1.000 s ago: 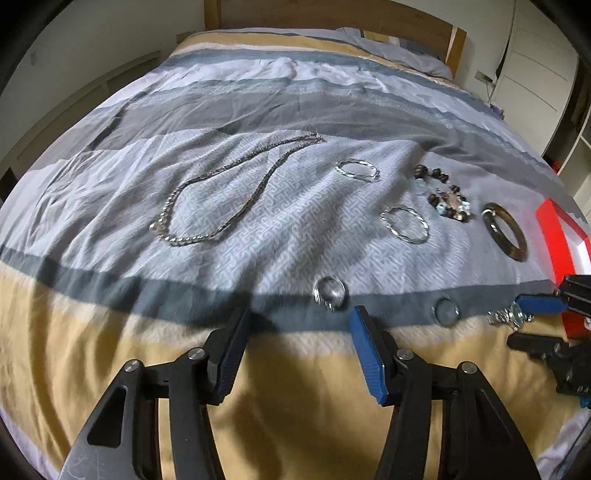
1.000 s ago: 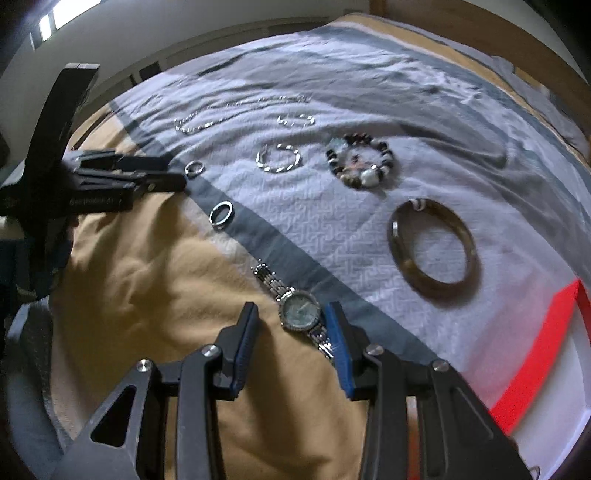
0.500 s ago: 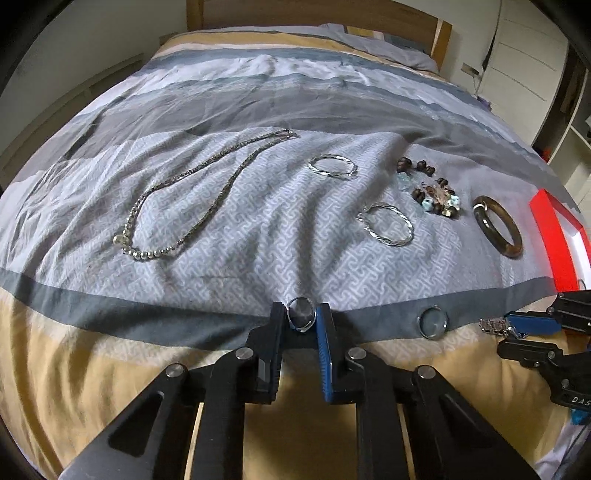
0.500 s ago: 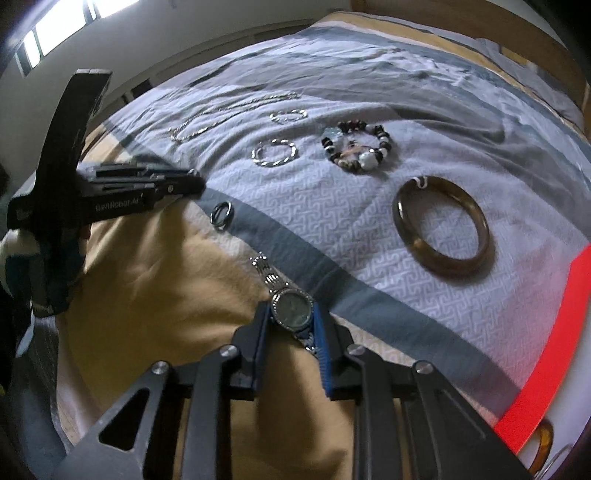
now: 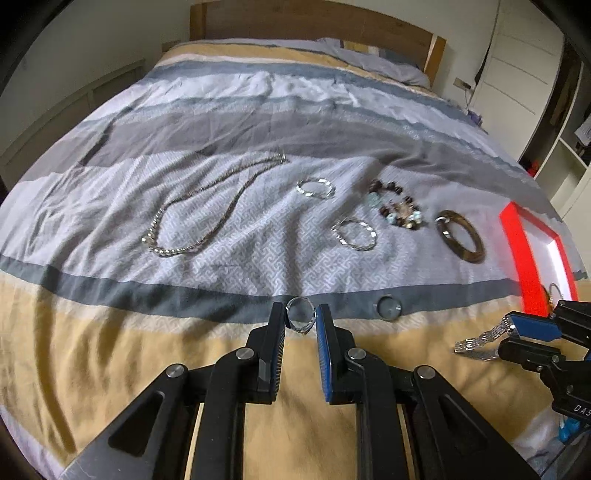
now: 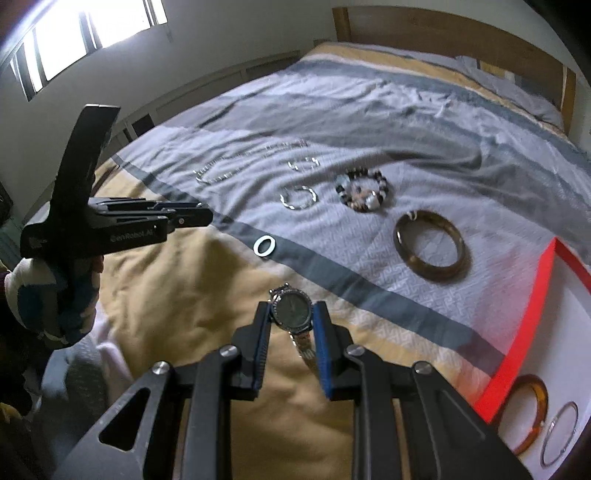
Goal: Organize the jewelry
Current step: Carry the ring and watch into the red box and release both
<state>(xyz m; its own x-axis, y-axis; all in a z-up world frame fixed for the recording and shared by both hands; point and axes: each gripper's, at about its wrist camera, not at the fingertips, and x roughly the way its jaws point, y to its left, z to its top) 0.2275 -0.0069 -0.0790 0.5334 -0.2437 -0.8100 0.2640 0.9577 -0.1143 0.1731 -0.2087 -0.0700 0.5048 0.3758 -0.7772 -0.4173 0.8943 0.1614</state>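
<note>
Above the bedspread (image 5: pixel 110 350), left tool (image 5: pixel 301 318) clamps a ring (image 5: pixel 300 319), right tool (image 6: pixel 291 317) a watch (image 6: pixel 291 314).

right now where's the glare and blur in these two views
Right wrist view: the window at top left is blown out white, and the red box edge is smeared. Left wrist view: even, soft light, slight blur on the twisted bangles. Both views bend the bed outward, fisheye style.

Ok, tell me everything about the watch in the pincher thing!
The wristwatch has a round dark face ringed with tiny sparkly stones and a silvery metal link band. The right gripper is shut on its case, one pad on each side, face up toward the camera. It looks lifted off the yellow part of the bedspread, its band dangling loose below, as the left wrist view also shows.
</note>
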